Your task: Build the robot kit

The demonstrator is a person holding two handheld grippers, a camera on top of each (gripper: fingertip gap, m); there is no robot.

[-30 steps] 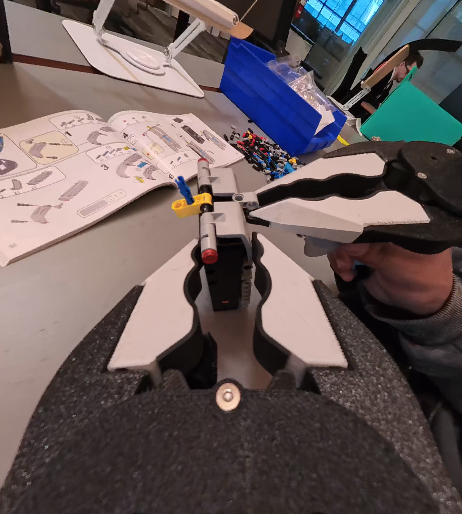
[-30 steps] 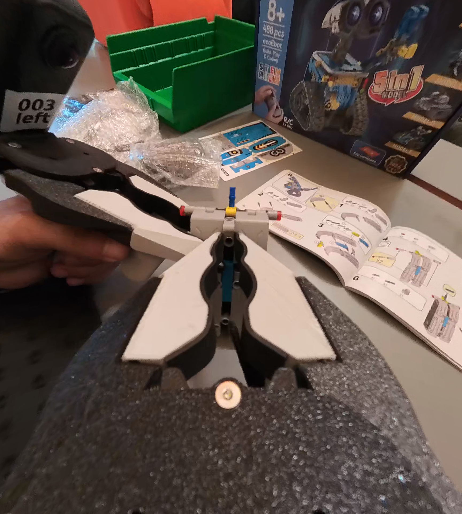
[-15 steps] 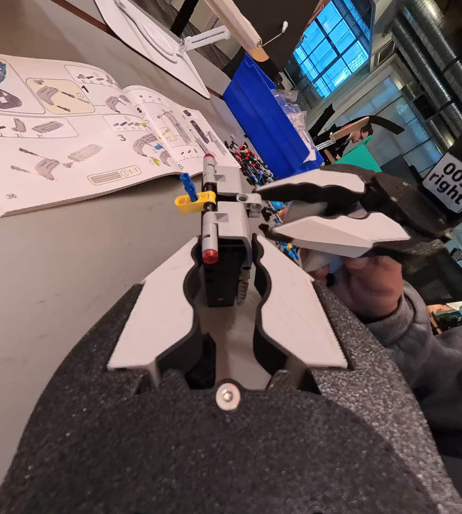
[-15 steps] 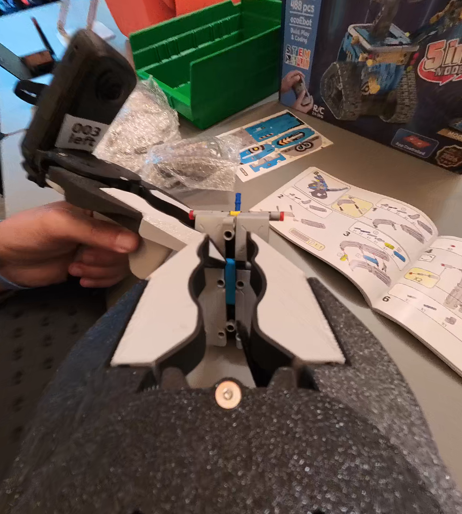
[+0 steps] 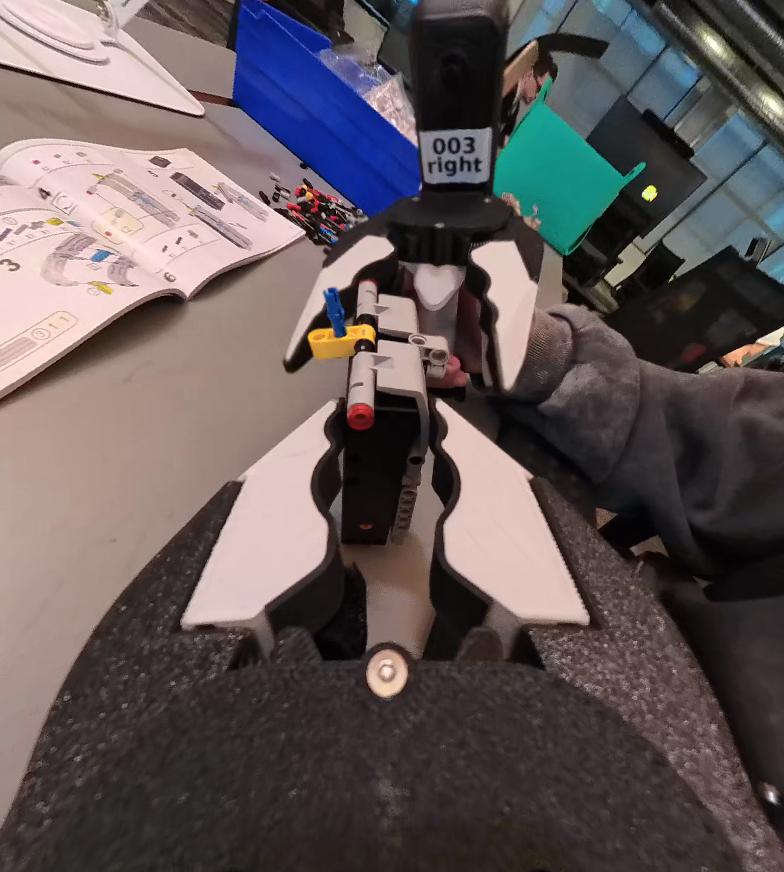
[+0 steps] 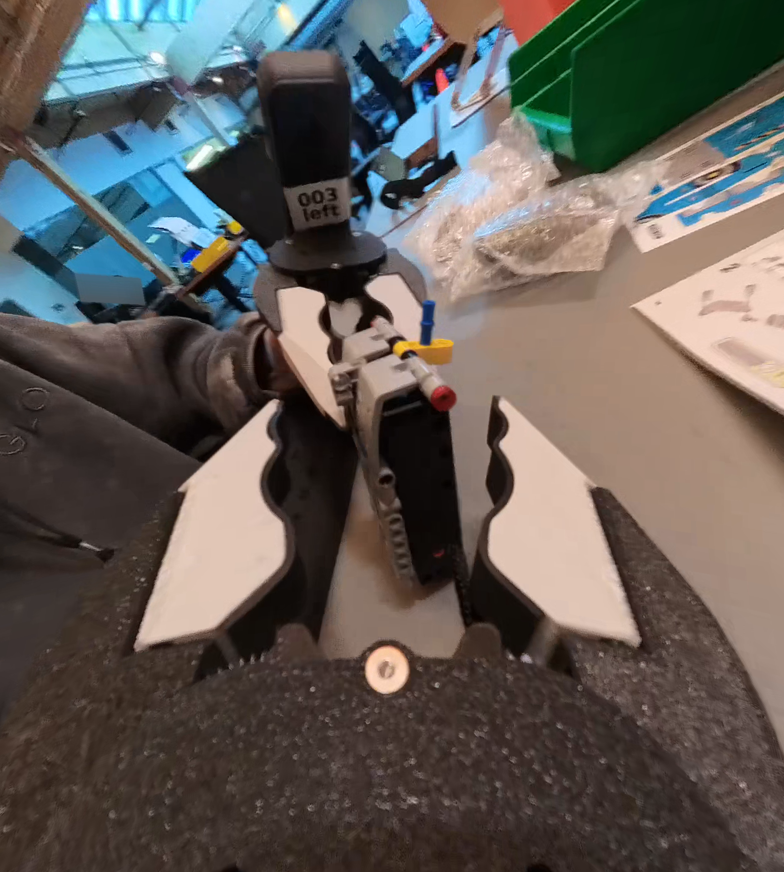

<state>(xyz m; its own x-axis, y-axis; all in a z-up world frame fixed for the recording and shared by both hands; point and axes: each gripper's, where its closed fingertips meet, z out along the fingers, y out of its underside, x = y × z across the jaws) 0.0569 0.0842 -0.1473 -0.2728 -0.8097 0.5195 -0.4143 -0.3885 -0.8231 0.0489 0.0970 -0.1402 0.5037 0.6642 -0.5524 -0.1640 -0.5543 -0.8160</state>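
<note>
I am looking over a grey counter (image 5: 97, 472) crowded with building-kit clutter. A blue bin (image 5: 314, 108) stands at its far side and a green bin (image 6: 664, 71) at another edge. An open instruction booklet (image 5: 97, 226) lies flat near the work, with crumpled clear plastic bags (image 6: 522, 236) and a blue sticker sheet (image 6: 734, 179) beside the green bin. The two tools face each other just above the counter. The left gripper (image 5: 383, 410) has its fingers pinching the black block (image 5: 366, 481) of a small grey-and-black assembly (image 5: 395, 373) held in the air. The right gripper (image 6: 387, 403) has its fingers spread wide, one on each side of that block, and I see no firm contact. The built piece carries a grey cross tube with a red pin end (image 5: 359, 417). A yellow connector (image 5: 333, 340) juts sideways from the tube, and a blue pin (image 5: 335, 306) stands up from the connector. A loose pile of small parts (image 5: 319, 207) lies unused in front of the blue bin, well apart from the assembly.
</note>
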